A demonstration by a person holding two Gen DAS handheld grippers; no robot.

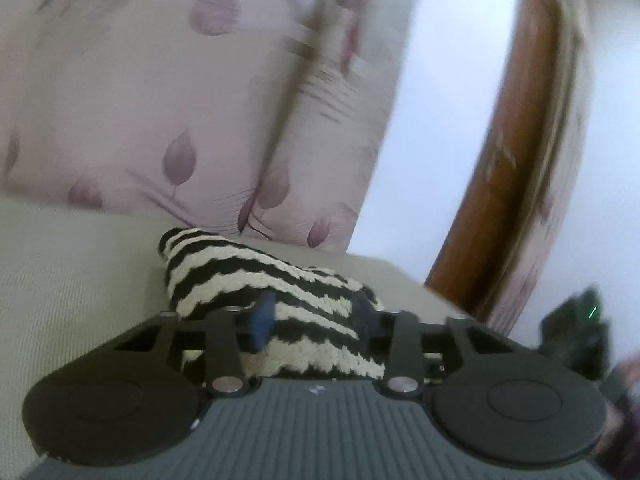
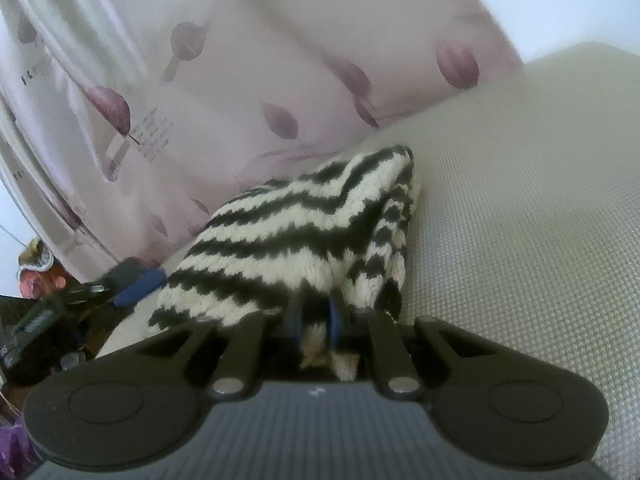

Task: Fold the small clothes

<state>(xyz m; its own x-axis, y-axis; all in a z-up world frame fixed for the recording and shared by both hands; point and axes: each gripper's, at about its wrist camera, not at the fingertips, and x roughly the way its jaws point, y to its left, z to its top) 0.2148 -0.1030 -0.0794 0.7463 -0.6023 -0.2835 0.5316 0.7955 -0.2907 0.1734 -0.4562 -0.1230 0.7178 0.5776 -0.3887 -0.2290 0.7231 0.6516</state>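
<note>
Knit (image 2: 288, 240) lies lower centre on mat (image 2: 520, 220), long axis toward upper right. Right gripper (image 2: 316, 324) pinches near hem; left gripper (image 1: 310, 316) half-closed, pads pressing knit at opposite corner.

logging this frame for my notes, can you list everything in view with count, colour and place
knit: one, black and cream stripes, bunched on the sheet, an end at each gripper
sheet: one, pale cream, woven, under the knit
curtain: one, pale pink with purple leaves, behind the sheet
wood frame: one, brown, upright, right of the curtain in the left wrist view
clutter: several blurred items, reddish and dark, far left in the right wrist view; cannot tell what
left gripper: one, black with blue fingers, knit between them
right gripper: one, black with blue fingers, shut on the knit
</note>
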